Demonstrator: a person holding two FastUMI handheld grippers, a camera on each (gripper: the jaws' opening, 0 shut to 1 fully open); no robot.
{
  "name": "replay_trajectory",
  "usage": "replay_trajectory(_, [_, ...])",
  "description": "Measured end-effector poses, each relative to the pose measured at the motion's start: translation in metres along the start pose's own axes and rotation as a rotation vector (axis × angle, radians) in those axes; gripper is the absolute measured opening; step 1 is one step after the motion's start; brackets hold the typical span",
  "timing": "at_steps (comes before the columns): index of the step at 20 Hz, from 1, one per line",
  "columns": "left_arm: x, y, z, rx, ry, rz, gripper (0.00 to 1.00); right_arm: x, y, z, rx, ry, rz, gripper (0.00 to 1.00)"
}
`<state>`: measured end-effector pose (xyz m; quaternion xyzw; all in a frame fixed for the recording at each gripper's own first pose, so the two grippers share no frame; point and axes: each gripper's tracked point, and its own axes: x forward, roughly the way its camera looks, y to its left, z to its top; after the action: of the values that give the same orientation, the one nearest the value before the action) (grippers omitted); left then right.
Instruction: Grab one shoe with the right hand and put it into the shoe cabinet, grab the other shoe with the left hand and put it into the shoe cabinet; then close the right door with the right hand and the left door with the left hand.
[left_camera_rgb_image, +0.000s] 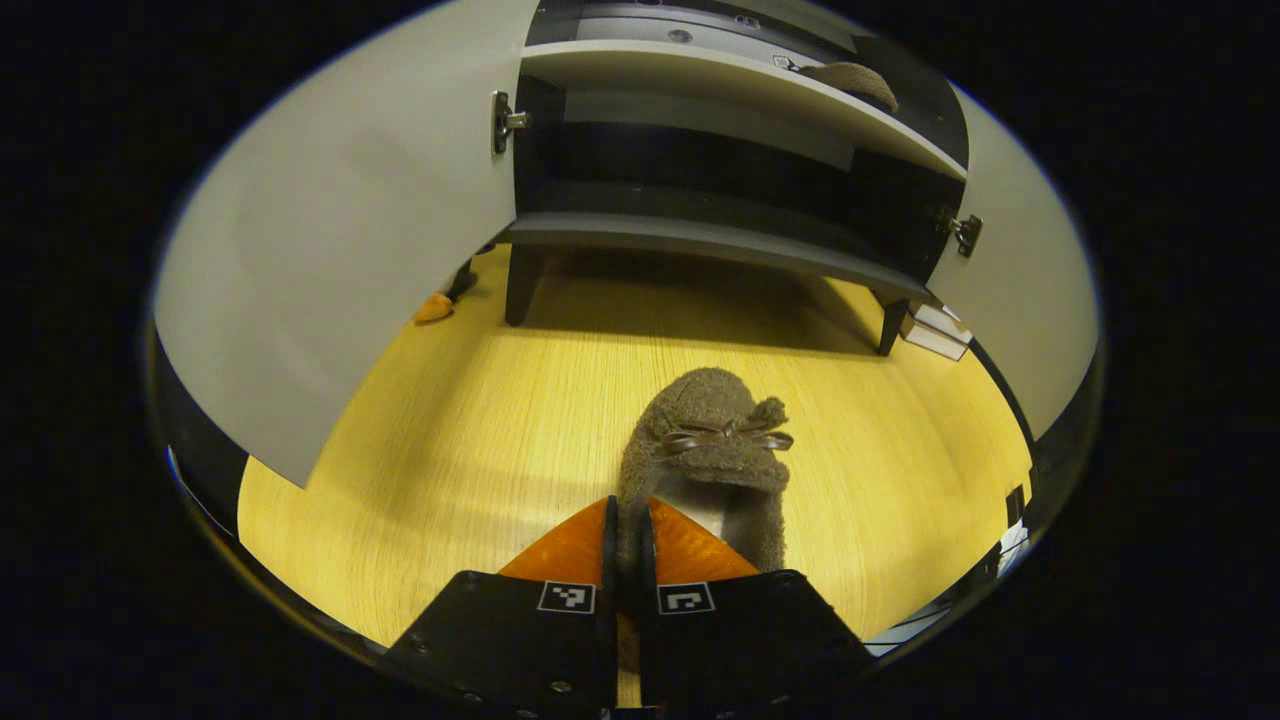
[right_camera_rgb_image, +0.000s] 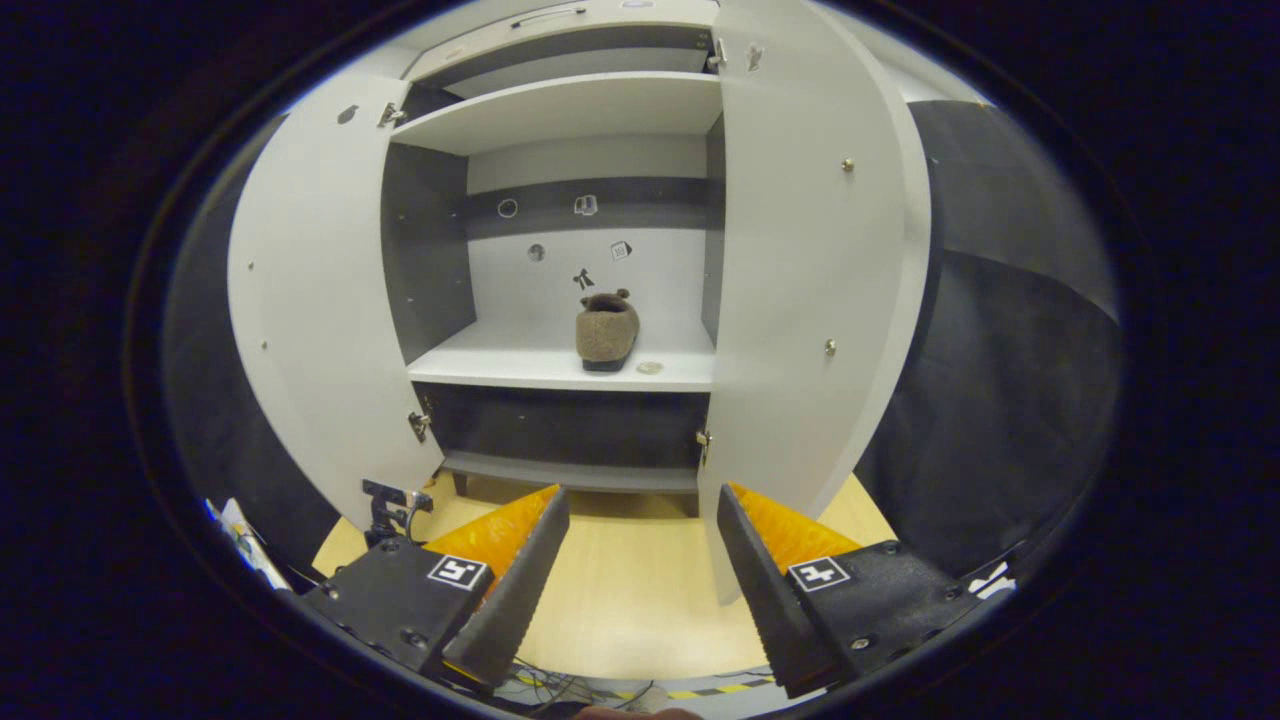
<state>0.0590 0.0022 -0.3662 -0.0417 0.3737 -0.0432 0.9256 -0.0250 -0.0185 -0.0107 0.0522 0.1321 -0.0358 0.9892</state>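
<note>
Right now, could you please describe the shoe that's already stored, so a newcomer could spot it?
Find the white shoe cabinet with both doors open. On its middle shelf a fuzzy brown slipper stands alone, heel outward. Its twin is on the wooden floor, pinched in the left gripper.

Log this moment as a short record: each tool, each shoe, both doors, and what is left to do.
left tool: shut on the heel edge of the second shoe, low over the wooden floor
right tool: open, empty, facing the shoe cabinet
first shoe: resting on the cabinet's middle shelf
left door: open
right door: open
remaining: second shoe into the cabinet, then both doors closed
</note>
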Motion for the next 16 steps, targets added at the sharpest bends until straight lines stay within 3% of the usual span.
replay_trajectory(5, [-0.047, 0.004, 0.083, -0.049, -0.133, 0.03, 0.08, 0.007, 0.005, -0.007, 0.042, 0.022, 0.046, 0.94])
replay_trajectory(8, [-0.08, 0.009, 0.149, 0.004, -0.251, 0.096, 0.08, 0.008, 0.009, -0.006, 0.091, 0.035, 0.079, 0.94])
replay_trajectory(11, [-0.108, -0.001, 0.218, 0.01, -0.361, 0.095, 0.08, 0.004, 0.009, 0.011, 0.096, -0.018, 0.097, 0.91])
replay_trajectory(16, [-0.109, -0.015, 0.335, 0.023, -0.495, 0.099, 0.08, -0.003, 0.009, 0.02, 0.042, -0.063, 0.113, 0.92])
